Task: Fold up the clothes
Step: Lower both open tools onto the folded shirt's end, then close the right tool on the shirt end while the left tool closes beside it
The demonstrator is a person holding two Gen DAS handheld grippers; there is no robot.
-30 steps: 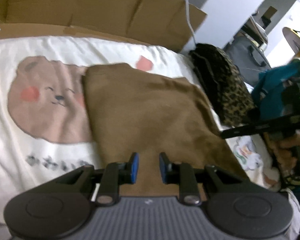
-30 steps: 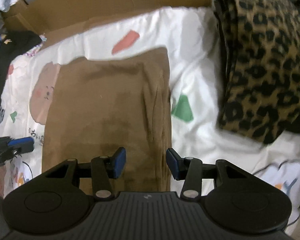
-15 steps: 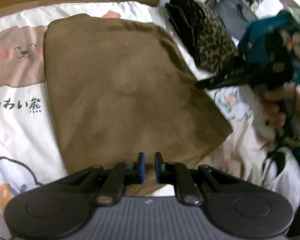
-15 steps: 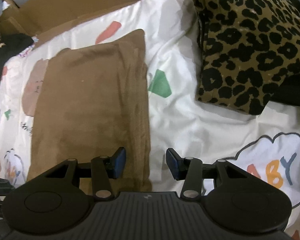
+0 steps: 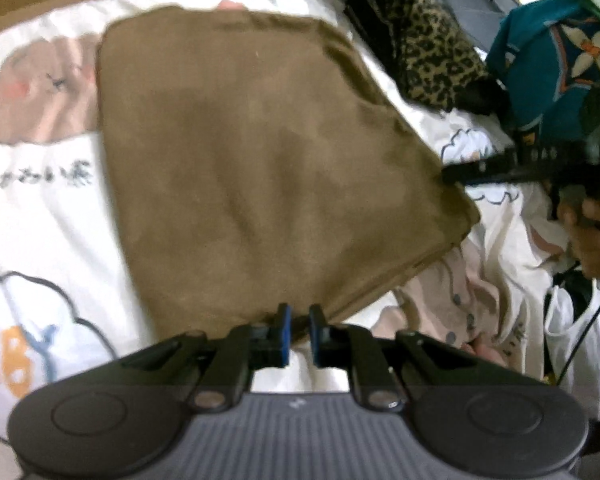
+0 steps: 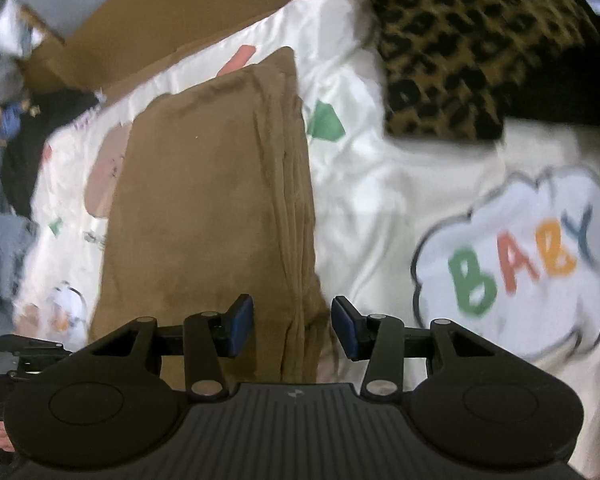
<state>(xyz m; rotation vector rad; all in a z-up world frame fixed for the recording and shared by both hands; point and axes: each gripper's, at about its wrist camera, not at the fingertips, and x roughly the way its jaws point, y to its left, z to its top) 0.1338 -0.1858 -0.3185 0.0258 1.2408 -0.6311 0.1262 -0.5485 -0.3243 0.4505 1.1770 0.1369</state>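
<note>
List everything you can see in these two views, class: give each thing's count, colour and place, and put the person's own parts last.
garment: one, brown, folded flat on the sheet.
sheet: one, white with cartoon prints, under the garment.
leopard cloth: one, tan and black, at the sheet's far edge.
cardboard: brown, behind the sheet.
teal cloth: one, beside the leopard cloth.
left tool: black, blue pads, nearly shut at the garment's near edge.
right tool: black, blue pads, open over the garment's side edge.
hand: one, holding the right tool.

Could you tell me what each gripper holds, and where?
Left gripper, its fingers having just closed in, pinches the brown garment by its near edge; right gripper, open, holds nothing.
</note>
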